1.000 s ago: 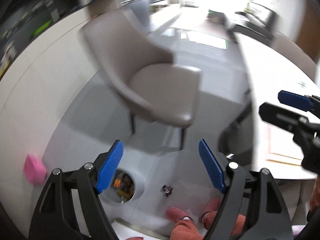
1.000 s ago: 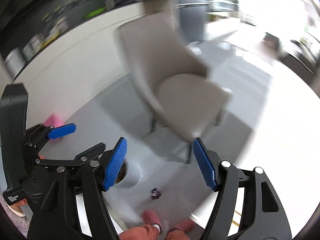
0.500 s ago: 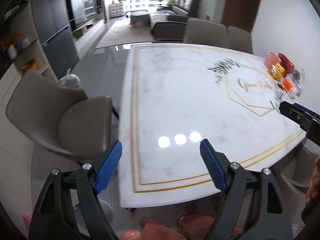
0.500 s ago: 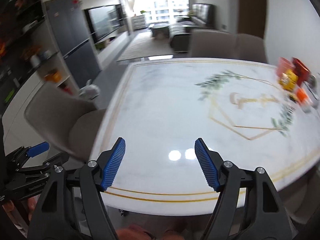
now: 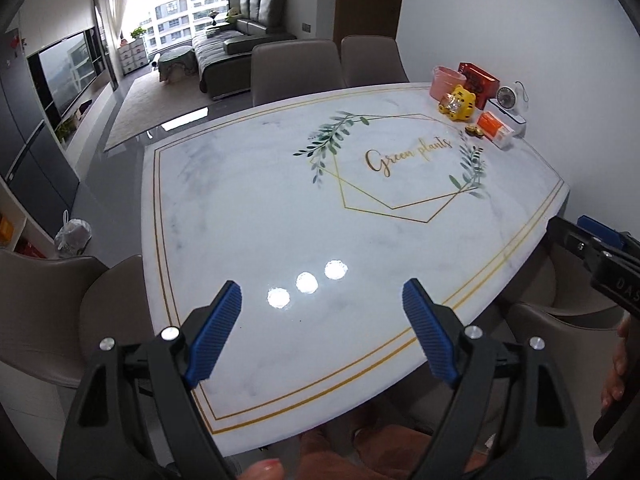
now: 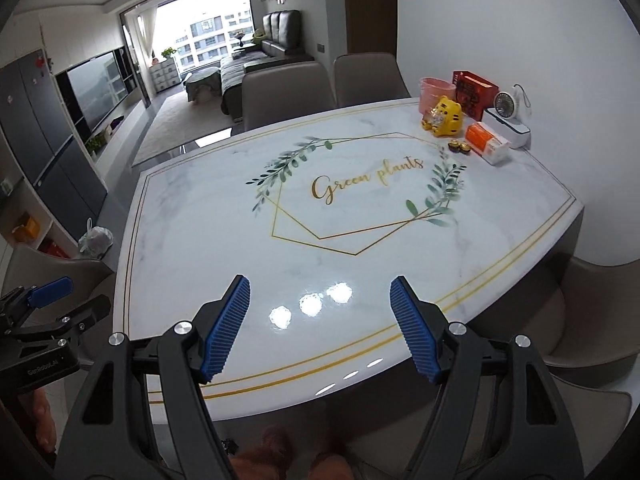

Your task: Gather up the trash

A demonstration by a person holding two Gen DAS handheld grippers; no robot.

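Where leaves frame it, table (image 6: 200, 240) reads "Green plants".

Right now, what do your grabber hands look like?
Both look alike: the left gripper and right gripper have black plastic frames, silver screw heads and ridged blue finger pads. White lettering marks the left one's side.

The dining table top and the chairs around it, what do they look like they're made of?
Table top: looks like polished marble or a marble-print sheet, going by grey veining and sharp lamp reflections. Chairs: smooth taupe upholstery, probably leather or faux leather, matte with no visible weave.
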